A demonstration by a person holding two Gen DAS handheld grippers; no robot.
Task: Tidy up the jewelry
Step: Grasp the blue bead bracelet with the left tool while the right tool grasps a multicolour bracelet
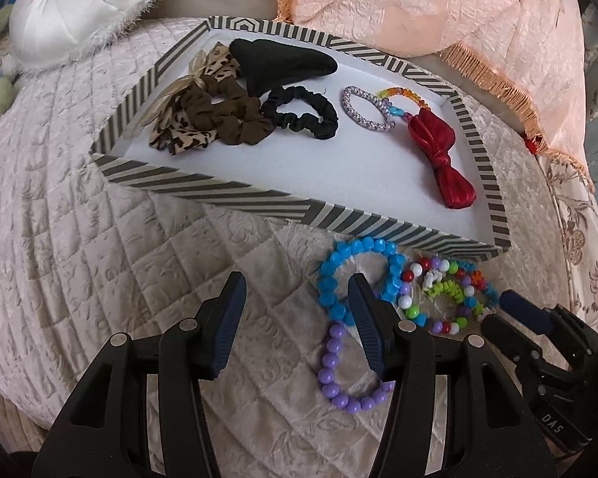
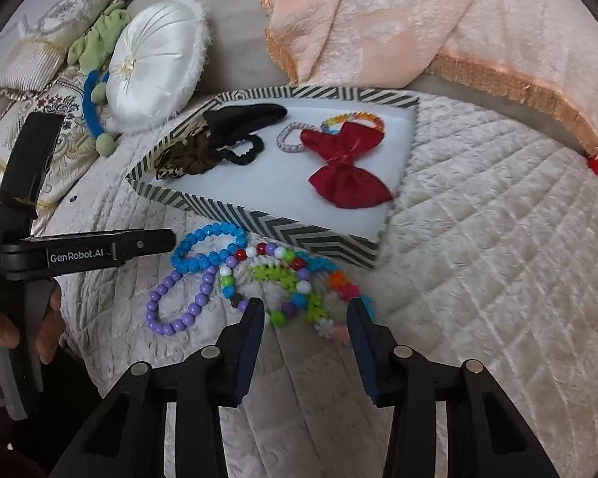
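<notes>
Bead bracelets lie tangled on the quilt in front of a striped tray [image 1: 219, 187] [image 2: 259, 219]: a blue bracelet [image 1: 331, 275] [image 2: 203, 235], a purple bracelet [image 1: 335, 370] [image 2: 167, 318], a mixed-colour bead bracelet [image 1: 408, 302] [image 2: 239, 255] and a star-bead bracelet [image 1: 446, 288] [image 2: 275, 275]. My left gripper [image 1: 297, 298] is open, its right finger lying over the blue loop. My right gripper [image 2: 307, 310] stands open astride the star-bead pile, pads beside the beads. The tray holds scrunchies [image 1: 299, 111], a black pouch [image 1: 283, 59], two bracelets and a red bow [image 1: 438, 151] [image 2: 347, 163].
A white round cushion [image 1: 79, 4] [image 2: 155, 67] and a peach fringed throw [image 1: 438, 12] [image 2: 418, 20] lie behind the tray. Patterned pillows [image 2: 28, 79] sit far left. A hand [image 2: 4, 330] holds the left gripper. Bare quilt [image 2: 498, 239] spreads to the right of the tray.
</notes>
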